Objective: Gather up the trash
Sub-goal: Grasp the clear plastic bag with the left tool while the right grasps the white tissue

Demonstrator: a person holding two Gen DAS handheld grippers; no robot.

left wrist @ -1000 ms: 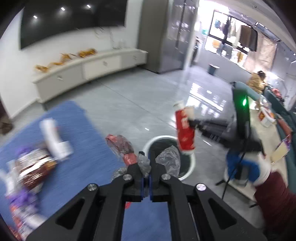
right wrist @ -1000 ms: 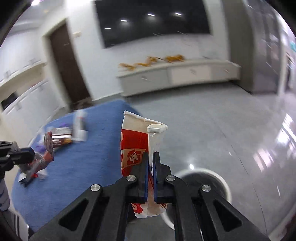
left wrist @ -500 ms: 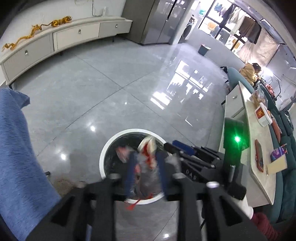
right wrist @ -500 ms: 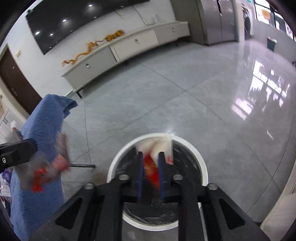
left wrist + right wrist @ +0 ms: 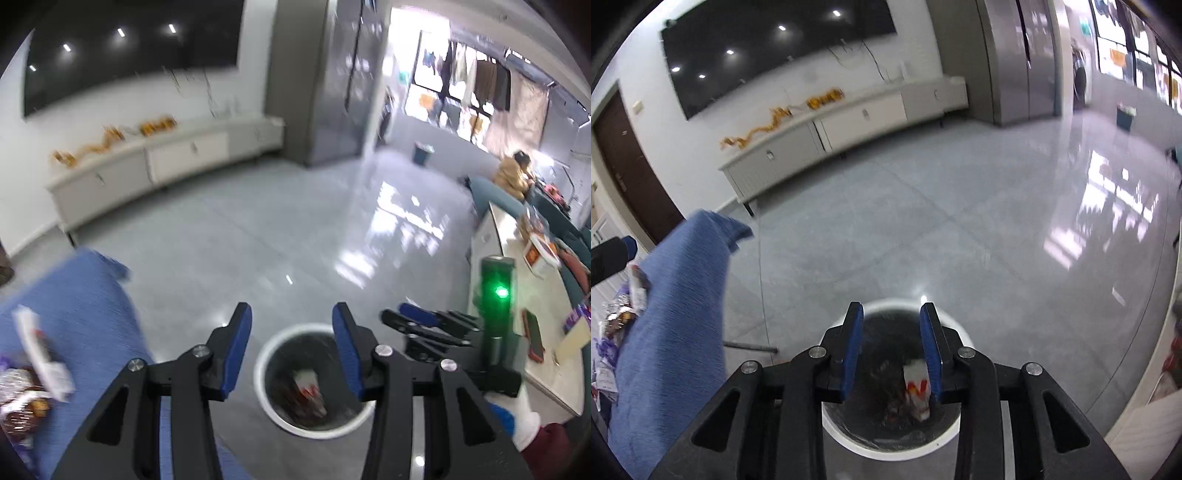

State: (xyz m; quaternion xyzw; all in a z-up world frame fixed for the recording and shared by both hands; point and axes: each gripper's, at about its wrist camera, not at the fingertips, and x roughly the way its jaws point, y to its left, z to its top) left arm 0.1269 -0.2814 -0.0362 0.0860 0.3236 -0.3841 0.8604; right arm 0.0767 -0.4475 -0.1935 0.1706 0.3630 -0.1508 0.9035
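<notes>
A round white-rimmed trash bin (image 5: 275, 343) with a black liner stands on the grey floor; it also shows in the right wrist view (image 5: 834, 432). Inside lie a red and white carton (image 5: 916, 391) and crumpled wrappers (image 5: 306, 393). My left gripper (image 5: 291, 325) is open and empty above the bin. My right gripper (image 5: 892, 325) is open and empty right over the bin; it also shows in the left wrist view (image 5: 410, 319). More trash lies on the blue cloth: a white wrapper (image 5: 40, 354) and a brown snack pack (image 5: 22, 402).
A table under a blue cloth (image 5: 88, 314) is to the left of the bin, also in the right wrist view (image 5: 676, 321). A white counter (image 5: 517, 295) with boxes runs along the right. A long white cabinet (image 5: 159, 173) lines the far wall.
Both grippers have opened and dropped their loads into the bin: the left its crumpled wrappers, the right the red and white carton. Both views have tilted up from the bin.
</notes>
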